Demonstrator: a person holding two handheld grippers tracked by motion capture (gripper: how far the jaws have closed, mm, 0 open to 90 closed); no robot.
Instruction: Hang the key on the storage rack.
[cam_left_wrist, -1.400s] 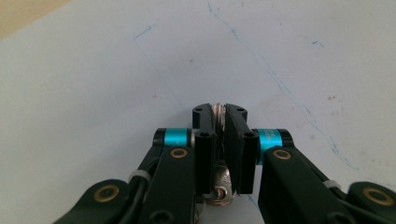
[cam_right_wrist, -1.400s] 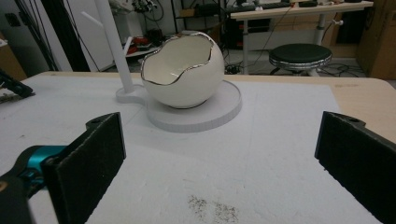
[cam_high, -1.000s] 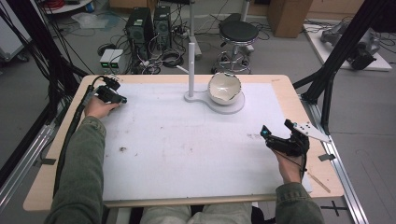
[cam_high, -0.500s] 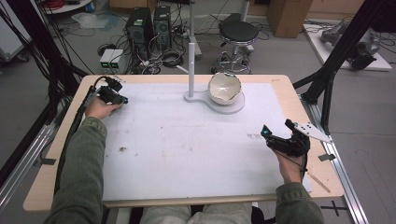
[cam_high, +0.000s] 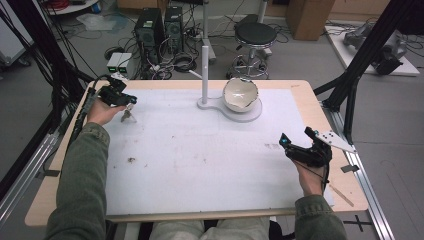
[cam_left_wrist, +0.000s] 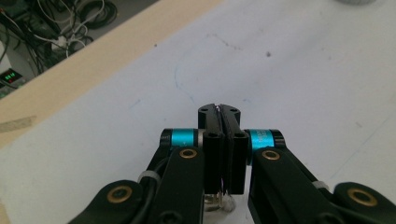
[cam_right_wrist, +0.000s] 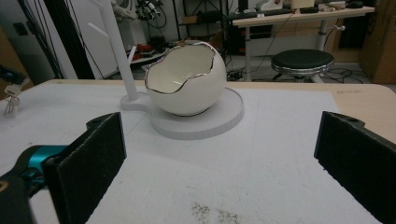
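Note:
My left gripper (cam_high: 124, 99) is at the far left of the table, shut on a small bunch of keys (cam_high: 127, 116) that hangs below its jaws, just above the mat. In the left gripper view the jaws (cam_left_wrist: 218, 109) are pressed together on a thin metal piece, with the key ring (cam_left_wrist: 220, 203) showing underneath. My right gripper (cam_high: 297, 138) is held open near the right edge, nothing between its pads (cam_right_wrist: 100, 154). It faces a white egg-shaped bowl (cam_right_wrist: 184, 77) with a jagged rim, and the keys (cam_right_wrist: 10, 100) dangle far off at the left.
The bowl (cam_high: 240, 94) sits on a round white base (cam_high: 247, 114) joined to an upright white post (cam_high: 204, 75) with pegs, at the back middle. A white mat (cam_high: 200, 160) covers the wooden table (cam_high: 320, 105). A small dark speck (cam_high: 131, 160) lies front left.
My left gripper has shifted slightly toward the far side, and the keys now hang visibly below it. The right gripper has stayed where it was.

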